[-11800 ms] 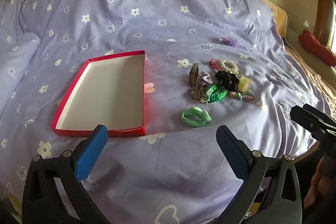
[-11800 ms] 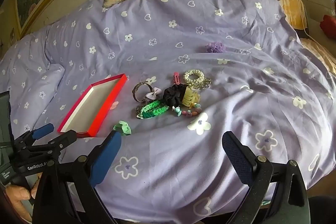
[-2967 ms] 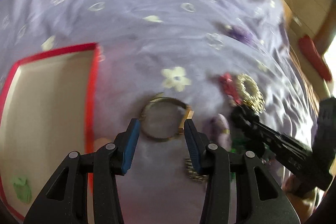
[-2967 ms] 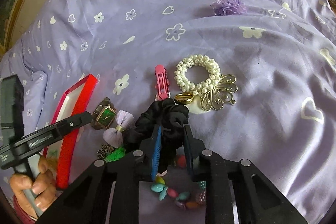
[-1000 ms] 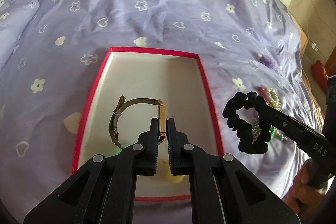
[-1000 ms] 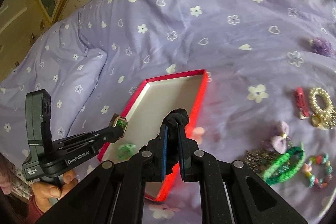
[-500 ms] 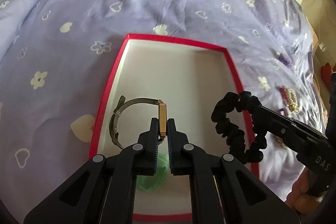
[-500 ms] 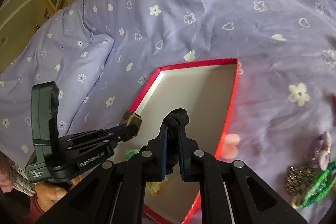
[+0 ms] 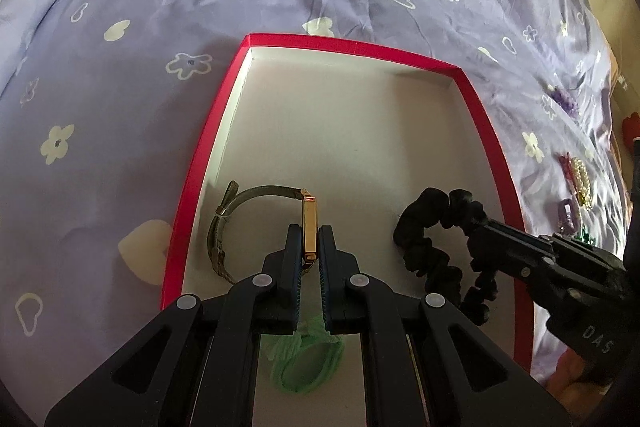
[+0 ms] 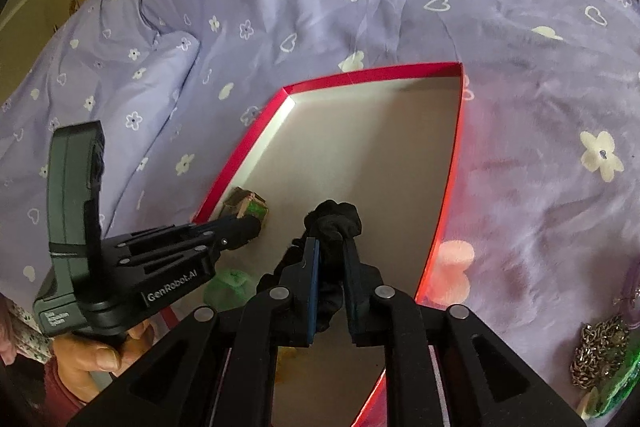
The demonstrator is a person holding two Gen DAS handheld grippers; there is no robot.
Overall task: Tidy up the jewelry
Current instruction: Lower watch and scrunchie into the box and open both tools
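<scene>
A red box [image 9: 352,47] with a white inside lies on the purple bedspread; it also shows in the right wrist view [image 10: 372,75]. My left gripper [image 9: 309,239] is shut on the gold case of a wristwatch [image 9: 308,227] and holds it over the box's near left part. My right gripper [image 10: 332,247] is shut on a black scrunchie [image 10: 334,221], which hangs over the box's right side in the left wrist view [image 9: 436,239]. A green hair tie [image 9: 308,355] lies inside the box under the left gripper.
Loose jewelry lies on the bedspread right of the box: a pearl bracelet and red clip [image 9: 576,171], a purple bow [image 9: 568,213], a metal chain and green band [image 10: 600,351], a purple flower [image 9: 562,99]. A folded pillow [image 10: 120,75] lies at far left.
Both grippers have moved forward and lower over the box, each still holding its item. The box now fills more of both views.
</scene>
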